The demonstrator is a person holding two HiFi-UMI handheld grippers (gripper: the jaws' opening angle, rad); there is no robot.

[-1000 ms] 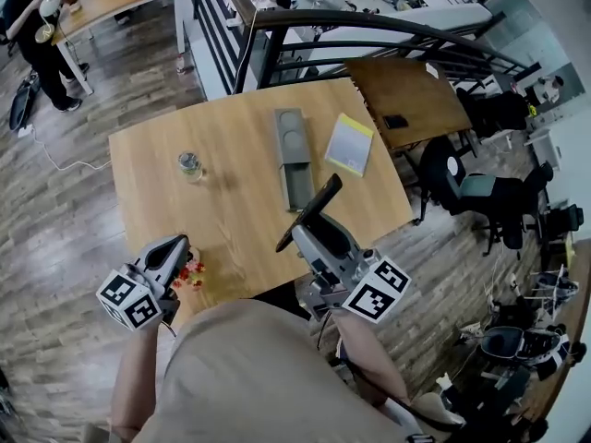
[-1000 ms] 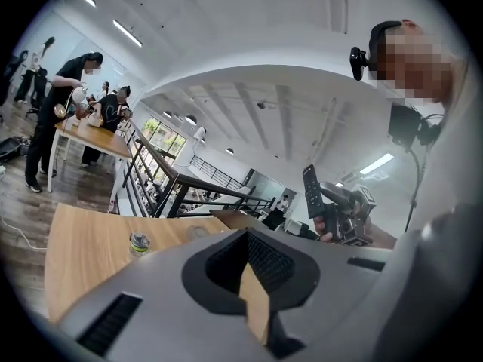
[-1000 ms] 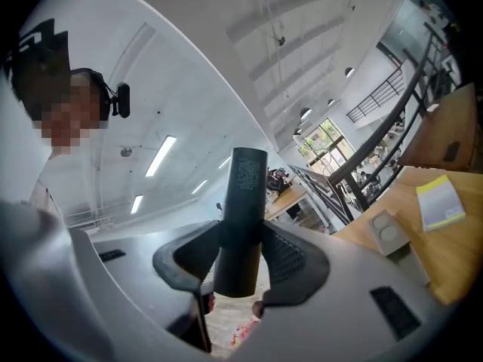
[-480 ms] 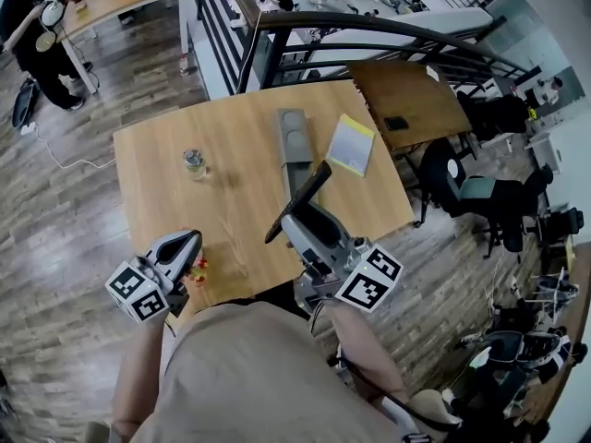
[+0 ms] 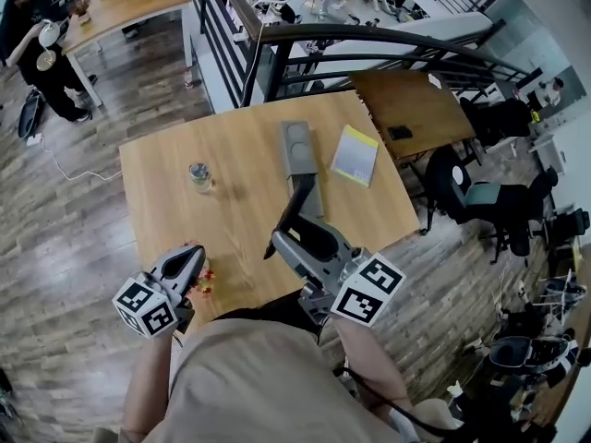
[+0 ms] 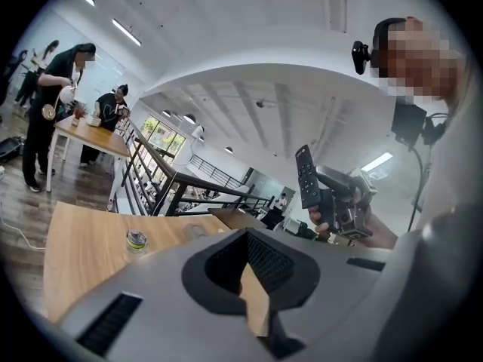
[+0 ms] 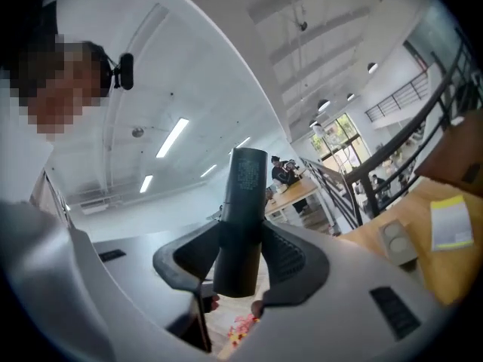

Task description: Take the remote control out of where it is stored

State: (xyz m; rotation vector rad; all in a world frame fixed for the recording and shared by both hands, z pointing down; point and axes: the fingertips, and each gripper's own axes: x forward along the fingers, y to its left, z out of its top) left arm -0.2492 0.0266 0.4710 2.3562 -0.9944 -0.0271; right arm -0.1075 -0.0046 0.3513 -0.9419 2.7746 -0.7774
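The black remote control (image 5: 292,212) is off the table, with my right gripper (image 5: 280,240) shut on its lower end. It sticks up between the jaws in the right gripper view (image 7: 241,217) and is also in the left gripper view, remote (image 6: 303,176). The long grey storage case (image 5: 297,148) lies on the wooden table (image 5: 240,220) beyond it and looks open. My left gripper (image 5: 192,260) hovers at the table's near left edge, shut with nothing in it (image 6: 251,277).
A yellow notebook (image 5: 355,154) lies right of the case. A small glass jar (image 5: 199,175) stands at the table's left. Small red and yellow bits (image 5: 203,281) lie by the left gripper. A black railing (image 5: 277,35) runs behind the table, and office chairs (image 5: 471,192) stand to the right.
My right gripper has carried the remote a little to the left and toward me, and the remote now stands more upright. The left gripper has hardly moved.
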